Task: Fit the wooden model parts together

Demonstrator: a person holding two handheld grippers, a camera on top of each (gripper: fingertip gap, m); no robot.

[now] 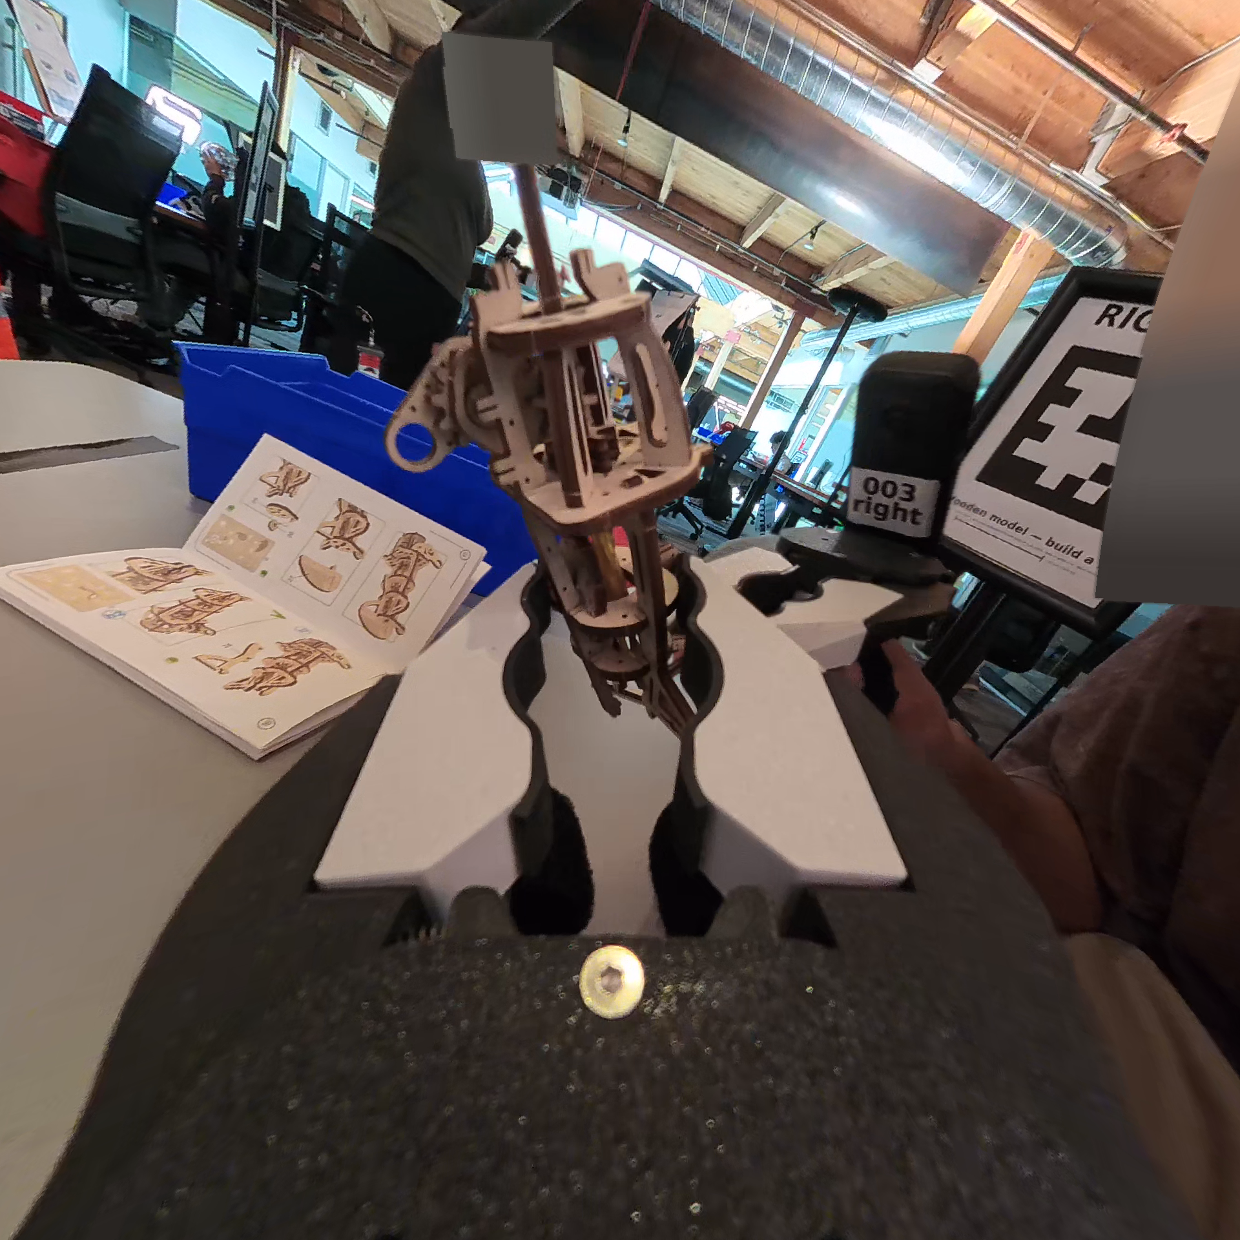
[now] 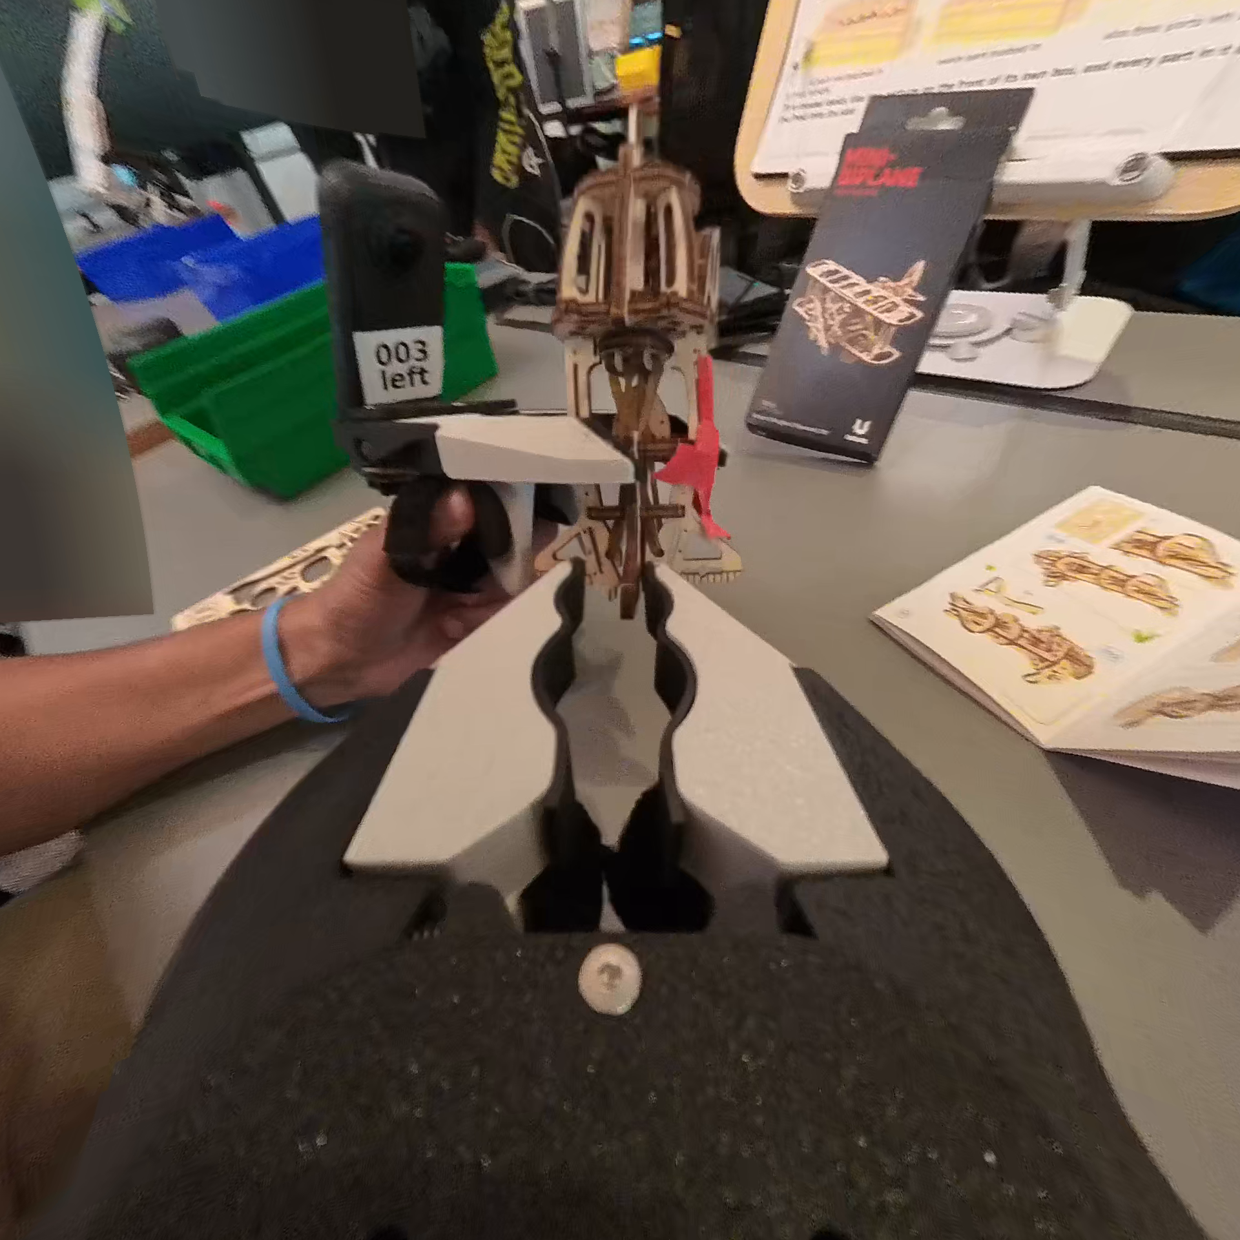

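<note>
A tall wooden model (image 1: pixel 577 416) of stacked laser-cut discs and struts on a central rod stands up between both grippers. My left gripper (image 1: pixel 610 590) is shut on its lower body. In the right wrist view the model (image 2: pixel 631 282) rises above my right gripper (image 2: pixel 612 577), which is shut on a thin wooden piece at its bottom. A red propeller (image 2: pixel 698 456) sticks out on the model's right side. The left gripper (image 2: pixel 537 449) comes in from the left. The right gripper (image 1: pixel 805 624) comes in from the right; its tips are hidden behind my left finger.
An open instruction booklet (image 1: pixel 255 590) lies on the grey table (image 1: pixel 80 805); it also shows in the right wrist view (image 2: pixel 1087 624). A blue bin (image 1: pixel 302 416), a green bin (image 2: pixel 282 389), the dark kit box (image 2: pixel 872 282), a wooden parts sheet (image 2: pixel 282 577), a framed sign (image 1: pixel 1047 436). A person (image 1: pixel 416 235) stands behind. My two grippers' fingertips are within a few centimetres of each other.
</note>
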